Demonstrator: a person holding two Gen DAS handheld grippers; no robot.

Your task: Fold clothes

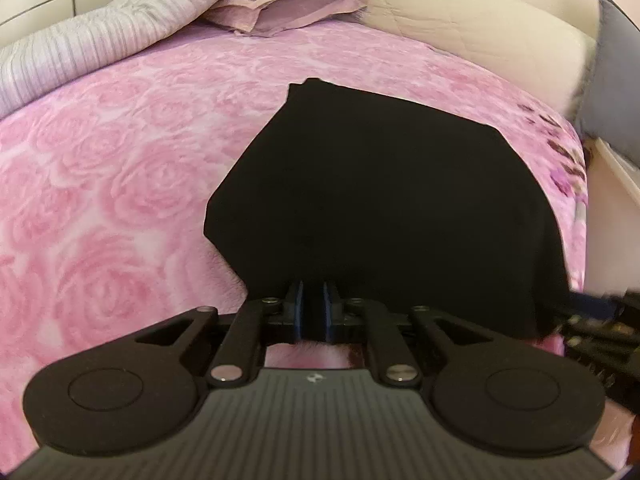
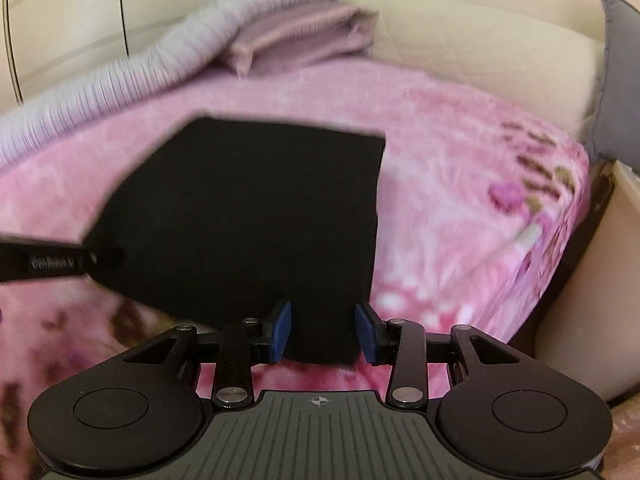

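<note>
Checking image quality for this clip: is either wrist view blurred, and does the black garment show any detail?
Left wrist view: sharp, rose blanket crisp, fisheye-bowed; black garment reads as a flat, foldless patch. Right wrist view: smeared, the blanket and striped quilt streaked; the garment equally featureless.

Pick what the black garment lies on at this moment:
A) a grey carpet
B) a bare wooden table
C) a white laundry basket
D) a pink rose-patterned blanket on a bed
D: the black garment spreads over the pink rose-patterned blanket.
</note>
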